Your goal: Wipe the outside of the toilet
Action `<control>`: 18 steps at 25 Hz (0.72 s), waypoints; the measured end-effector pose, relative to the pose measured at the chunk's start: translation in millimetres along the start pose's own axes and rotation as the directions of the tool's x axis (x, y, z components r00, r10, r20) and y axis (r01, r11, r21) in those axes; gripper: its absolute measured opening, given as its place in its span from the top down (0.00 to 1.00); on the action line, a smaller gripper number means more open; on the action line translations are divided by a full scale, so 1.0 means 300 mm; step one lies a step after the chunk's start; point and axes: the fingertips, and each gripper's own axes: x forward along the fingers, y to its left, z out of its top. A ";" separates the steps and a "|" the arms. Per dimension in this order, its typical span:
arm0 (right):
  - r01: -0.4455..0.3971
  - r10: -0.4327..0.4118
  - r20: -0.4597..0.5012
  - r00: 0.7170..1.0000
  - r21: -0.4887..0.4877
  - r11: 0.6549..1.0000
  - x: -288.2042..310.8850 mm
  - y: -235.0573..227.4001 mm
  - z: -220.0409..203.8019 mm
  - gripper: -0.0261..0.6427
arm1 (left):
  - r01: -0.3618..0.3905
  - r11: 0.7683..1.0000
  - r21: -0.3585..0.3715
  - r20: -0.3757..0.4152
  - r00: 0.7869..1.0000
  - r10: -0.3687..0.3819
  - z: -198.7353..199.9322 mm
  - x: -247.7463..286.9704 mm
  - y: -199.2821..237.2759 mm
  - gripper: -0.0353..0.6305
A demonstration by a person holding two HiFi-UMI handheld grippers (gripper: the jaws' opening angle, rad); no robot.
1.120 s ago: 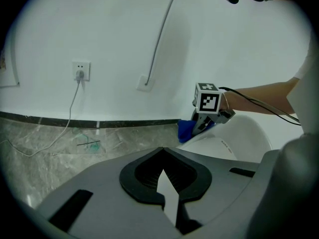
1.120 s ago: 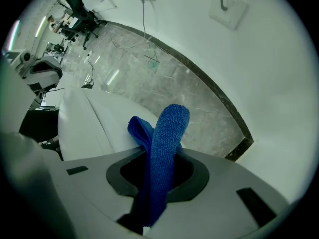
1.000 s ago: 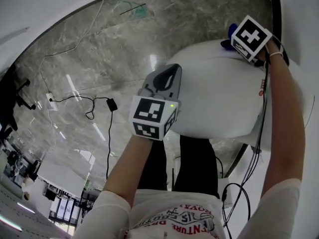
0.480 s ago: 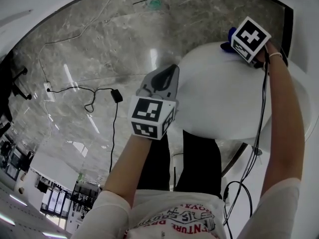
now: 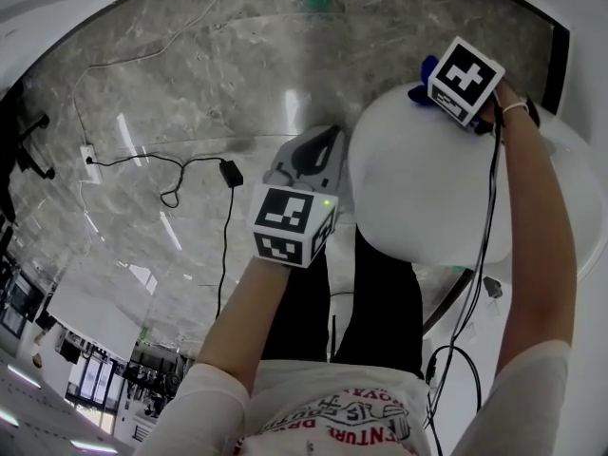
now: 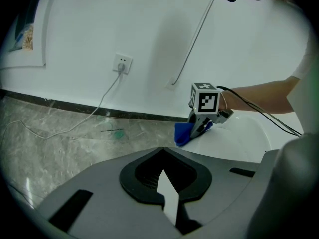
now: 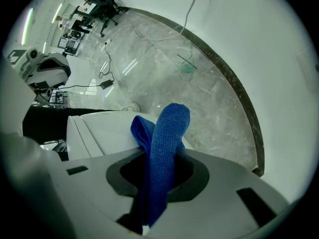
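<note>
Reads as a lab or test space fitted out as a washroom. A white toilet is sitting on a glossy grey marble-pattern floor, with a white wall and dark skirting running behind. A cable is trailing from a wall socket. Workstations are showing far off.

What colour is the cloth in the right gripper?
Blue; the cloth shows best in the right gripper view.

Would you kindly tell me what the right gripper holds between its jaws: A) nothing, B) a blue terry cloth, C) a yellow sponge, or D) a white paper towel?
B: the right gripper is shut on the blue terry cloth, which sticks out past its jaws.
</note>
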 end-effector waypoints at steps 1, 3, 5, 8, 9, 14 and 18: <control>0.001 -0.001 -0.001 1.000 -0.012 1.000 0.001 0.014 0.014 0.85 | -0.001 1.000 -0.001 -0.001 1.000 0.001 -0.011 -0.010 0.013 0.94; 0.005 -0.005 -0.005 1.000 -0.031 0.999 0.000 0.039 0.040 0.85 | -0.004 1.000 0.000 -0.004 1.000 0.004 -0.035 -0.028 0.041 0.94; 0.007 -0.008 -0.010 1.000 -0.048 0.999 -0.001 0.062 0.063 0.85 | -0.008 1.000 -0.002 -0.006 1.000 0.008 -0.060 -0.045 0.069 0.94; 0.004 -0.005 -0.011 1.000 -0.078 0.997 -0.004 0.103 0.103 0.85 | -0.029 0.999 -0.018 0.005 1.000 0.029 -0.094 -0.075 0.107 0.94; 0.002 -0.003 -0.010 1.000 -0.091 0.996 -0.001 0.119 0.116 0.85 | -0.037 0.999 -0.029 0.009 0.999 0.038 -0.106 -0.087 0.117 0.94; -0.010 0.004 -0.034 0.999 -0.167 0.986 0.011 0.198 0.173 0.85 | -0.073 0.994 -0.081 0.028 0.997 0.075 -0.176 -0.149 0.146 0.94; -0.007 -0.004 -0.049 0.999 -0.228 0.974 0.012 0.258 0.212 0.85 | -0.107 0.985 -0.137 0.051 0.992 0.114 -0.237 -0.201 0.155 0.94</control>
